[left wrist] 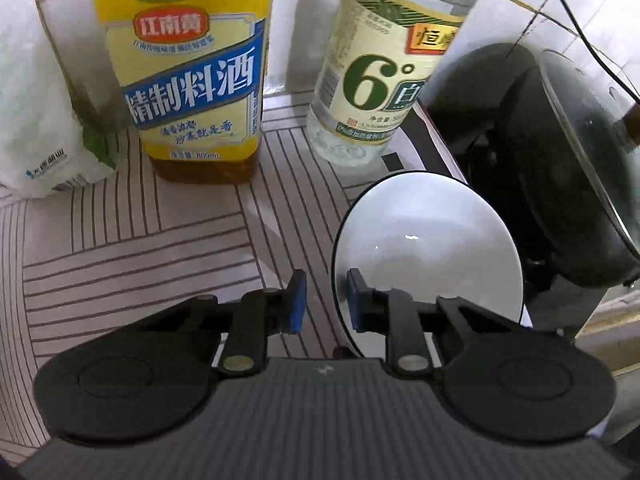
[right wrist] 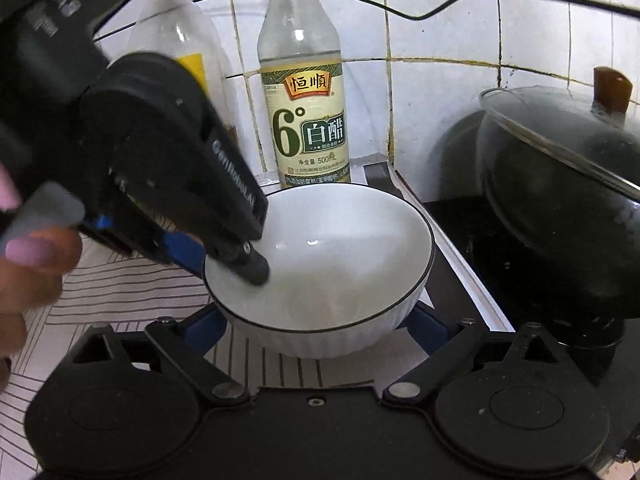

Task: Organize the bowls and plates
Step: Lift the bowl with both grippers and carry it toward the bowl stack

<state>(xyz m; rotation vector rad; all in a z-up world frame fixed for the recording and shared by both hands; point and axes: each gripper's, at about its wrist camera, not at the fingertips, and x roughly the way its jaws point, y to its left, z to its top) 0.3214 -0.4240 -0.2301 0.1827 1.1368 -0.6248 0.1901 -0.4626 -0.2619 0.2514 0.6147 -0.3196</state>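
Bowl (right wrist: 340, 256): white with a dark rim, upright on the striped mat (left wrist: 140, 248). Its near-left rim sits between the jaws of the left gripper (left wrist: 326, 300).

Left jaws: drawn narrow across the rim, one finger inside the bowl and the other outside it. The right wrist view suggests they are pinching the wall. The left wrist view shows a sliver of mat between the outer pad and the rim, so I judge the bite shallow and not proven firm.

Right gripper (right wrist: 320, 332): jaws spread wide, one finger at each flank of the bowl's lower wall, with the bowl between them and forward. No squeeze evident.

Neighbours: vinegar bottle (right wrist: 306, 120) stands just beyond the bowl, past both sets of fingertips. The lidded wok (right wrist: 560, 220) is off the right jaws' right finger, near.

Step in hand, as I read it: secure the bowl for lifting.

To do it well:
- Seat the rim deeper between the left pads before taking any weight.
- Lift straight up and keep the bowl level, since a one-sided rim pinch will tend to let it swing.
- Keep the right jaws close under the flanks as a guard.
- Avoid drifting forward into the bottle or rightward toward the wok.
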